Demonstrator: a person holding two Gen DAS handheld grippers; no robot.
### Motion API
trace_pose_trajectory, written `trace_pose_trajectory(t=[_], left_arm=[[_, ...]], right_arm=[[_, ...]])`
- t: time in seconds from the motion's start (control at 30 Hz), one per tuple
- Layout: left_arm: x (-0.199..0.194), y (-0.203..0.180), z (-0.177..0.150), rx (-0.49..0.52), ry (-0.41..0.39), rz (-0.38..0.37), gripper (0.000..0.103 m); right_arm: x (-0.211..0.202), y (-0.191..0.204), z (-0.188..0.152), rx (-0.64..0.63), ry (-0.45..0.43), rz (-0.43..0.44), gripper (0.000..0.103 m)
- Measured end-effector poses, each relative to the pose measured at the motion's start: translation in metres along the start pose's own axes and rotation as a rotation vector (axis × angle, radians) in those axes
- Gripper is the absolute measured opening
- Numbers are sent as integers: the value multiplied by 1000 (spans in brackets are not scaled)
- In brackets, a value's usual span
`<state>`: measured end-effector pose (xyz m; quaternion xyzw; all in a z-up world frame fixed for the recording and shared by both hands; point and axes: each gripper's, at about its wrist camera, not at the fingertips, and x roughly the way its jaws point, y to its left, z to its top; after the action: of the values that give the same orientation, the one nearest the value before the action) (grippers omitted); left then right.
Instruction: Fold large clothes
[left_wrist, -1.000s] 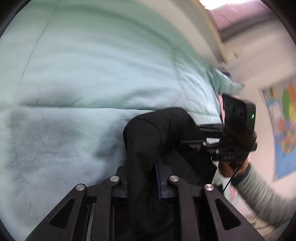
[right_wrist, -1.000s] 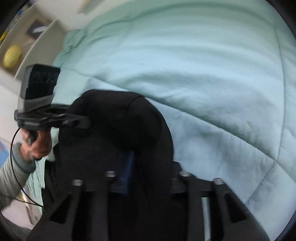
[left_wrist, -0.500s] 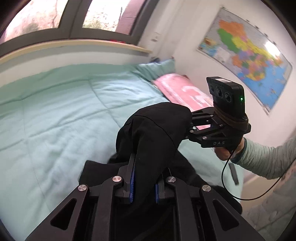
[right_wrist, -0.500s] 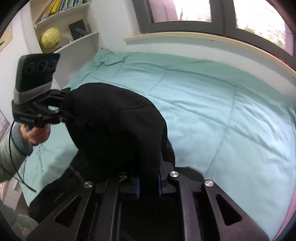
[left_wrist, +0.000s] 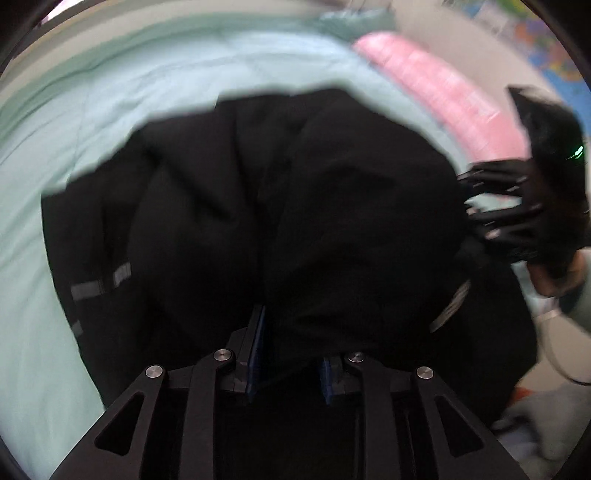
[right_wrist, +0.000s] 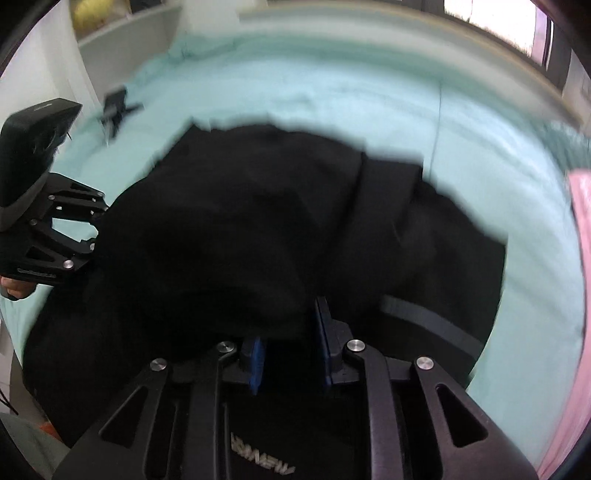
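Two grippers, one black garment (left_wrist: 288, 206) bunched between them, over a mint-green quilt (left_wrist: 155, 85). Motion-blurred in both views. Left gripper (left_wrist: 291, 343) at 6 o'clock of its own view, blue pads (left_wrist: 257, 343) standing narrowly apart with dark cloth lying between and over them; a real pinch on the cloth cannot be told. Right gripper (right_wrist: 291, 332) likewise at 6 o'clock of its own view, blue pads (right_wrist: 255, 354) narrowly apart, black fabric draped over the tips and filling the gap; grip again not clear. Garment spread from 9 to 3 o'clock in the left view, grey reflective strips (left_wrist: 99, 284) at 8 o'clock. Right gripper also visible from the left camera at 3 o'clock (left_wrist: 524, 199), against the cloth's edge. Left gripper seen from the right camera at 9 o'clock (right_wrist: 55, 221), touching the cloth. Pink pillow (left_wrist: 436, 85) at 1 o'clock in the left view.
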<state>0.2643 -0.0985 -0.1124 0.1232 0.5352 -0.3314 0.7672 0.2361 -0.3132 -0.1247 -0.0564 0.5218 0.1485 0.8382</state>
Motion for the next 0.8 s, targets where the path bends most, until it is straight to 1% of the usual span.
trace_pose_trajectory(t=[0.03, 0.07, 0.13, 0.17, 0.2, 0.23, 0.27, 0.3, 0.33, 0.37, 0.43, 0.47, 0.5, 0.53, 0.57, 0.6, 0.63, 0.67, 0.7, 0.73, 0.77, 0.8], left_arm=[[0, -4, -5, 8, 2, 34, 26], [-5, -8, -11, 8, -1, 58, 27], [-23, -10, -19, -12, -11, 54, 28], [-34, -9, -23, -24, -16, 42, 28], [-46, -7, -26, -39, -26, 18, 28], [-58, -4, -28, -58, -44, -14, 28], [-75, 2, -27, -89, -84, -60, 29], [-91, 8, -23, -121, -129, -98, 30], [-107, 15, -15, -157, -190, -148, 33], [-113, 21, -9, -178, -225, -180, 40], [-120, 34, 12, -262, -301, -286, 47], [-116, 40, 22, -307, -316, -331, 47], [-107, 46, 28, -341, -320, -376, 47], [-96, 49, 33, -366, -310, -410, 47], [-73, 60, 37, -414, -275, -427, 47], [-55, 66, 38, -444, -235, -421, 47], [-36, 72, 39, -460, -187, -401, 47], [-9, 77, 36, -466, -120, -356, 47], [12, 78, 31, -466, -67, -332, 47], [28, 78, 26, -461, -36, -320, 46], [39, 78, 22, -455, -26, -305, 45], [42, 77, 19, -458, -34, -299, 45]], right_arm=[[1, -3, -5, 17, 17, -7, 24], [-7, -8, -13, 40, 21, -11, 24], [-28, -16, -20, 83, 3, -14, 28], [-39, -21, -20, 108, -8, -6, 30], [-56, -26, -17, 146, -29, 21, 31], [-68, -30, -12, 176, -52, 52, 37], [-79, -34, -4, 205, -82, 89, 48], [-89, -35, 6, 234, -120, 132, 54], [-94, -35, 19, 252, -152, 172, 61], [-95, -32, 33, 259, -178, 194, 63], [-86, -23, 60, 253, -182, 171, 63], [-72, -17, 73, 249, -167, 132, 63], [-62, -14, 79, 249, -154, 120, 63], [-44, -12, 85, 255, -128, 137, 63], [-29, -12, 88, 265, -95, 159, 63], [-3, -12, 87, 277, -28, 181, 63], [14, -13, 85, 277, 13, 175, 63], [34, -13, 81, 272, 62, 147, 63], [54, -12, 73, 259, 111, 114, 63], [69, -12, 65, 248, 130, 108, 62], [75, -13, 60, 246, 125, 111, 62], [76, -13, 55, 250, 100, 113, 62]])
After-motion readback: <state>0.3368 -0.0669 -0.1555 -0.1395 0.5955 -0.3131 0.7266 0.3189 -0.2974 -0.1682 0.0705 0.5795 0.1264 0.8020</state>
